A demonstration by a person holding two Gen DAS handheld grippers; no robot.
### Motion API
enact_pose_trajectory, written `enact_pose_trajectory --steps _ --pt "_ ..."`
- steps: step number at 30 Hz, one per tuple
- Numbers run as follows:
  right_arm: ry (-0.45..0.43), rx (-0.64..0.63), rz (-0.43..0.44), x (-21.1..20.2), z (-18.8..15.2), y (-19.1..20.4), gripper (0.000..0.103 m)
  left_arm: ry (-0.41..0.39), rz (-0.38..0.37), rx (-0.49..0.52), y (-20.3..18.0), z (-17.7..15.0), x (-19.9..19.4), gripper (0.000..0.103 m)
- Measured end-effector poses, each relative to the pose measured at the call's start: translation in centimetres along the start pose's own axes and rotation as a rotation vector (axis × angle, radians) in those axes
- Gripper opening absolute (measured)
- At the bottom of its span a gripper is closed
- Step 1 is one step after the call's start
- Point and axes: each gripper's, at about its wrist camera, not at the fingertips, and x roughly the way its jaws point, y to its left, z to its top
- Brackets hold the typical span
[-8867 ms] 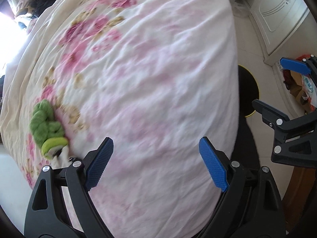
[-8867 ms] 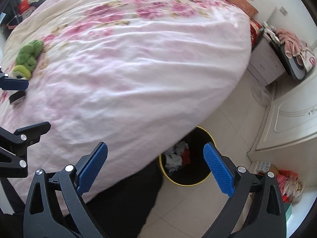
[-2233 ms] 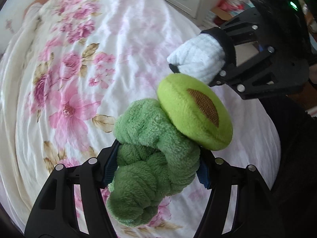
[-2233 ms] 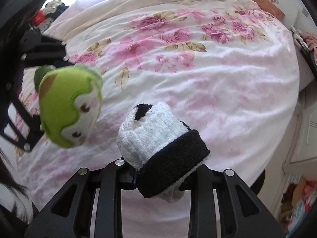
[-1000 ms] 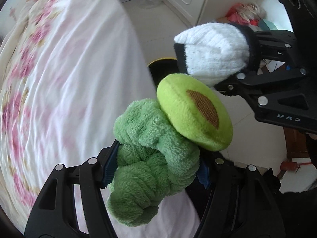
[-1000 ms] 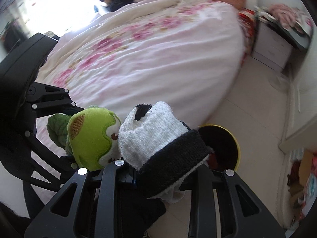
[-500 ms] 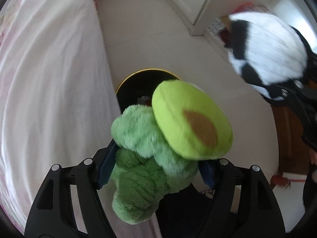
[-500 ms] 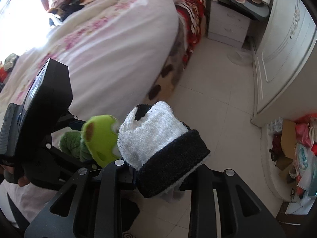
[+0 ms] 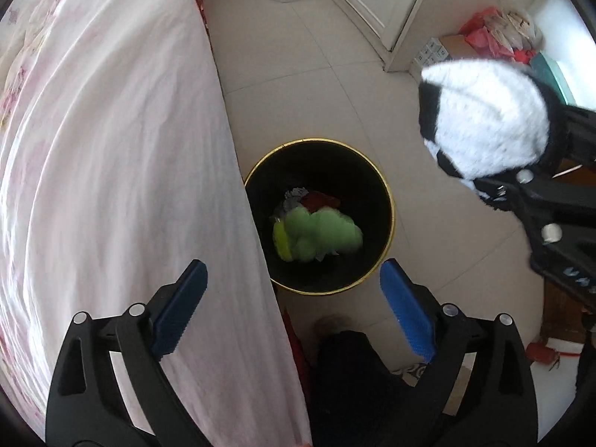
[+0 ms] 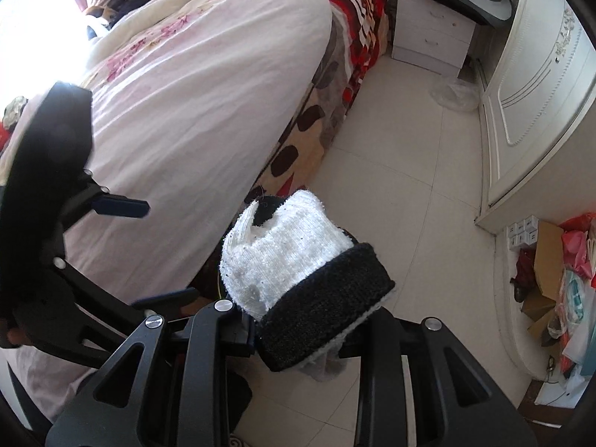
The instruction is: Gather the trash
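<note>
Over the bin (image 9: 387,201), a black one w/ a yellow rim standing on the tiled floor (image 9: 320,85) right beside the bed (image 9: 111,141), the left gripper (image 9: 294,305) points straight down. Its jaws have just been opening and now stand wide apart w/ nothing between the blue pads (image 9: 178,309). The green plush toy (image 9: 316,234) lies inside the bin on top of other scraps (a red bit and a grey bit show at its far side). To the right, level w/ the bin's far rim, the right gripper (image 10: 301,331) is clamped nearly closed on a white sock w/ a black cuff (image 10: 298,272); the sock sticks out past the fingers. It hangs above the floor, off to the right of the bin. A white wardrobe (image 10: 529,85) stands at far right, w/ a nightstand (image 10: 432,37) beyond it.
</note>
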Motion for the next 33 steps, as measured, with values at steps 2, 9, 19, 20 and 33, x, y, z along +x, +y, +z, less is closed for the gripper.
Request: enact_pose_trajectory --steps 2,9,19,20,33 --pt "0.018 -0.017 -0.009 0.4 -0.1 0.3 0.027 -0.006 0.014 -0.005 0.2 -0.3 -0.6 0.094" --pt "0.083 -0.101 -0.102 2.2 0.0 1.6 0.08 -0.014 0.01 -0.036 1.0 0.2 -1.1 0.097" --pt "0.09 -0.091 -0.161 1.2 -1.7 0.9 0.092 -0.004 -0.018 -0.089 0.2 0.2 0.4 0.097" --pt "0.087 -0.081 -0.166 1.0 -2.2 0.6 0.092 -0.013 0.0 -0.096 0.1 0.2 0.4 0.097" --pt "0.092 0.047 -0.186 -0.4 -6.6 -2.8 0.092 -0.032 0.09 -0.058 -2.8 0.7 0.9 0.097"
